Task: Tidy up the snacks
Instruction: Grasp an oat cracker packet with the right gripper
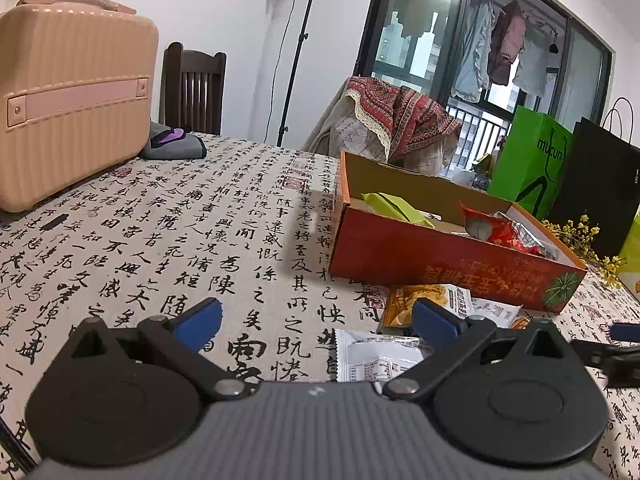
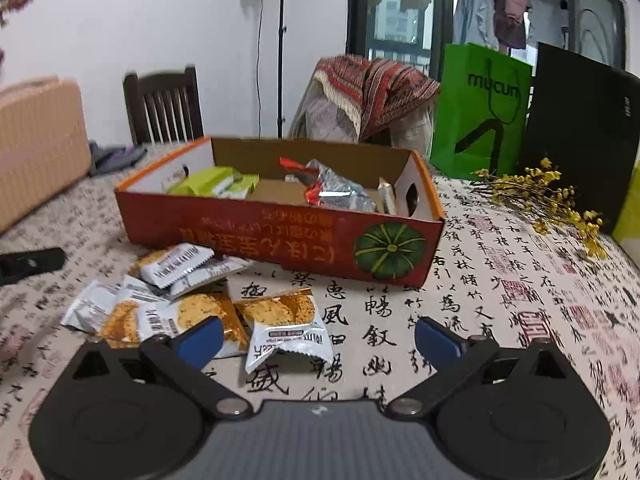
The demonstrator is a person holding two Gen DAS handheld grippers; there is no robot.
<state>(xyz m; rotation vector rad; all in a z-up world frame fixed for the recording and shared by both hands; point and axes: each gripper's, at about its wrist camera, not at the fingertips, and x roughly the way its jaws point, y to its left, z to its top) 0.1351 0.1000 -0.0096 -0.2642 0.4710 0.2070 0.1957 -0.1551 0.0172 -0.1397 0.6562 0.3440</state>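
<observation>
An open red cardboard box (image 2: 280, 236) with a pumpkin picture stands on the table and holds green packets (image 2: 212, 184) and a red-silver packet (image 2: 340, 192). Several gold-and-white cracker packets (image 2: 288, 324) lie loose in front of the box. My right gripper (image 2: 318, 340) is open and empty just above the nearest packet. My left gripper (image 1: 316, 320) is open and empty over the tablecloth, left of the box (image 1: 400, 248), with a white packet (image 1: 376, 356) between its fingers. The right gripper's tip (image 1: 624, 332) shows at the far right of the left wrist view.
A pink hard case (image 1: 72, 104) stands at the table's left. A green bag (image 2: 480, 108), a black bag (image 2: 580, 136) and yellow dried flowers (image 2: 548, 196) sit at the right. Chairs, one draped with patterned cloth (image 2: 372, 88), stand behind the table.
</observation>
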